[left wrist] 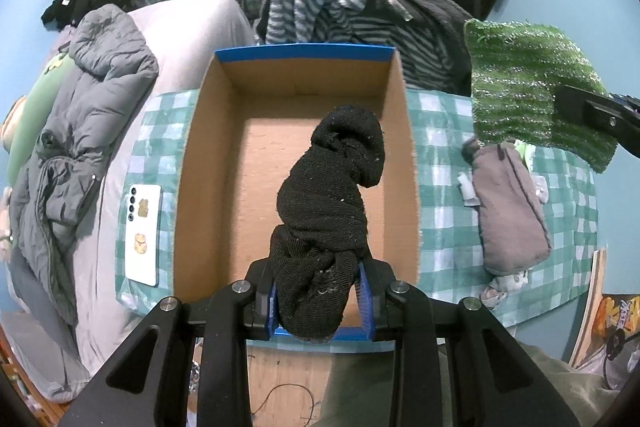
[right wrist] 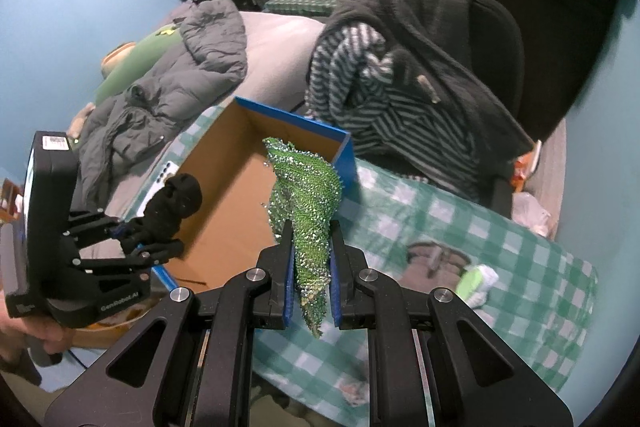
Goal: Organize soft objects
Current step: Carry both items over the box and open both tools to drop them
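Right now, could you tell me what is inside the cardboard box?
The cardboard box shows only bare floor; the black sock, shut in the left tool, hangs before it and hides the middle.

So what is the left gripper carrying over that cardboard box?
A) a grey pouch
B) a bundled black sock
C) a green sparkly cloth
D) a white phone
B: the left gripper has its fingers closed on a bundled black sock above the cardboard box, while the green sparkly cloth is pinched in the right gripper.
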Action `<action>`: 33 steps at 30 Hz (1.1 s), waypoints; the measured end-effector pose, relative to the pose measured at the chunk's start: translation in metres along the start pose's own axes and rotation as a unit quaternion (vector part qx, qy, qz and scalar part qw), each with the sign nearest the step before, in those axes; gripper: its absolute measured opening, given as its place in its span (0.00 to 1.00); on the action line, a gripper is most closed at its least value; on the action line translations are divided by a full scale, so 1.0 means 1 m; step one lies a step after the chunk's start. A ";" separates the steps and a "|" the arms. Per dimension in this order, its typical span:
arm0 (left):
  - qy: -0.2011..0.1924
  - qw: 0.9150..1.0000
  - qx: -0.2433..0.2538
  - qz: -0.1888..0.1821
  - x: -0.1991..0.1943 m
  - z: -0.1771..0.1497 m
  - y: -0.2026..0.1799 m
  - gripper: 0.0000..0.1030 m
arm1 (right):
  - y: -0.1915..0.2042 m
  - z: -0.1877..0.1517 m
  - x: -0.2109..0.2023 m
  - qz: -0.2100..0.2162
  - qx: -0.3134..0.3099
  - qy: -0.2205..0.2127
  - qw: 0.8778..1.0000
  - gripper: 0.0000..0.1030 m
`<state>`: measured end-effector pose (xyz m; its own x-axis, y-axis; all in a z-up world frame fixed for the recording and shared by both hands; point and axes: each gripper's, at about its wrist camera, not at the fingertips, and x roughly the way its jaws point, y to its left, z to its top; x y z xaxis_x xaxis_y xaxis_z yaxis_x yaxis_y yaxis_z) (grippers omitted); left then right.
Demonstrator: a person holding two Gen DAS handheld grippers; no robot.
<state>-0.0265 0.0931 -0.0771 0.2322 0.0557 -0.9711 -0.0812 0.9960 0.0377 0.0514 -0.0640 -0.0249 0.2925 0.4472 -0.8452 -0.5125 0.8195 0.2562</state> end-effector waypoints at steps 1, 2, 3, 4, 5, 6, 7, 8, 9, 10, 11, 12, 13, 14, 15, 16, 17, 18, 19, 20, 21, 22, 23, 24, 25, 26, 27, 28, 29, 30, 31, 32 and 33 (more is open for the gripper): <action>0.000 1.000 -0.001 0.000 0.000 0.000 0.002 0.30 | 0.004 0.002 0.003 0.002 -0.002 0.001 1.000 0.13; 0.000 1.000 -0.003 0.000 0.001 0.000 0.007 0.30 | 0.008 0.006 0.007 0.004 -0.005 0.002 1.000 0.13; 0.001 1.000 -0.005 -0.001 0.002 0.000 0.010 0.30 | 0.011 0.008 0.010 0.006 -0.008 0.004 1.000 0.13; 0.002 1.000 -0.006 0.000 0.004 0.000 0.013 0.30 | 0.013 0.010 0.013 0.007 -0.011 0.005 1.000 0.13; 0.003 1.000 -0.009 0.000 0.005 0.000 0.016 0.30 | 0.017 0.013 0.017 0.009 -0.013 0.007 1.000 0.13; 0.004 1.000 -0.010 0.000 0.007 0.001 0.019 0.30 | 0.020 0.015 0.020 0.012 -0.016 0.008 1.000 0.13; 0.006 1.000 -0.012 0.000 0.009 0.001 0.022 0.30 | 0.023 0.017 0.024 0.014 -0.018 0.011 1.000 0.13; 0.007 1.000 -0.014 0.001 0.012 0.002 0.026 0.30 | 0.026 0.019 0.028 0.015 -0.021 0.013 1.000 0.13; 0.007 1.000 -0.015 0.001 0.014 0.003 0.029 0.30 | 0.030 0.021 0.033 0.017 -0.023 0.017 0.999 0.13; 0.008 1.000 -0.016 0.002 0.016 0.003 0.031 0.30 | 0.033 0.023 0.037 0.018 -0.026 0.020 0.999 0.13; 0.010 1.000 -0.017 0.004 0.018 0.004 0.034 0.30 | 0.035 0.024 0.039 0.020 -0.027 0.022 0.999 0.13; 0.011 1.000 -0.018 0.004 0.019 0.004 0.037 0.30 | 0.039 0.026 0.045 0.022 -0.029 0.027 0.999 0.13; 0.012 1.000 -0.019 0.003 0.022 0.005 0.040 0.30 | 0.041 0.028 0.048 0.023 -0.031 0.030 0.999 0.13; 0.014 1.000 -0.021 0.003 0.024 0.006 0.043 0.30 | 0.043 0.029 0.053 0.025 -0.033 0.034 0.999 0.13; 0.015 1.000 -0.023 0.002 0.026 0.006 0.045 0.30 | 0.046 0.030 0.058 0.027 -0.035 0.038 0.998 0.13; 0.017 1.000 -0.025 0.000 0.030 0.007 0.048 0.30 | 0.048 0.032 0.063 0.028 -0.036 0.042 0.998 0.13; 0.020 0.999 -0.027 -0.001 0.033 0.008 0.051 0.30 | 0.050 0.034 0.068 0.029 -0.037 0.047 0.998 0.13; 0.023 0.999 -0.029 0.000 0.036 0.008 0.053 0.30 | 0.052 0.035 0.072 0.031 -0.037 0.051 0.998 0.13; 0.024 0.999 -0.031 0.000 0.039 0.009 0.055 0.30 | 0.054 0.036 0.078 0.033 -0.038 0.057 0.997 0.13; 0.027 0.999 -0.033 0.000 0.043 0.010 0.057 0.30 | 0.056 0.038 0.083 0.034 -0.039 0.060 0.997 0.13; 0.029 0.999 -0.033 0.000 0.045 0.011 0.058 0.30 | 0.058 0.039 0.088 0.035 -0.040 0.065 0.996 0.13; 0.032 0.999 -0.033 0.001 0.049 0.012 0.060 0.30 | 0.060 0.040 0.092 0.035 -0.041 0.068 0.996 0.13; 0.033 0.999 -0.033 0.001 0.051 0.013 0.061 0.30 | 0.062 0.041 0.098 0.034 -0.044 0.073 0.996 0.13; 0.035 0.999 -0.033 0.001 0.053 0.014 0.062 0.30 | 0.063 0.042 0.101 0.034 -0.046 0.076 0.995 0.13; 0.036 0.999 -0.033 0.002 0.055 0.015 0.062 0.30 | 0.065 0.043 0.106 0.034 -0.048 0.080 0.995 0.13; 0.037 0.999 -0.033 0.002 0.056 0.016 0.063 0.30 | 0.067 0.044 0.110 0.034 -0.051 0.083 0.995 0.13; 0.038 0.999 -0.034 0.003 0.058 0.016 0.064 0.30 | 0.069 0.046 0.114 0.034 -0.052 0.086 0.994 0.13; 0.039 0.999 -0.034 0.004 0.059 0.017 0.064 0.30 | 0.070 0.047 0.118 0.036 -0.053 0.088 0.994 0.13; 0.041 0.999 -0.034 0.005 0.061 0.018 0.065 0.30 | 0.071 0.048 0.121 0.037 -0.053 0.089 0.994 0.13; 0.043 0.998 -0.035 0.005 0.062 0.018 0.066 0.30 | 0.071 0.049 0.125 0.039 -0.052 0.092 0.994 0.13; 0.045 0.998 -0.037 0.005 0.064 0.019 0.067 0.30 | 0.072 0.050 0.127 0.040 -0.051 0.094 0.993 0.13; 0.047 0.998 -0.038 0.005 0.064 0.019 0.068 0.30 | 0.073 0.051 0.131 0.041 -0.051 0.097 0.993 0.14; 0.048 0.998 -0.039 0.005 0.065 0.020 0.069 0.30 | 0.074 0.051 0.133 0.042 -0.050 0.099 0.993 0.14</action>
<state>0.0021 0.1672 -0.1331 0.1372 0.0547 -0.9890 -0.1594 0.9867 0.0324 0.0940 0.0745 -0.0944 0.0856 0.4248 -0.9012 -0.6094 0.7379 0.2899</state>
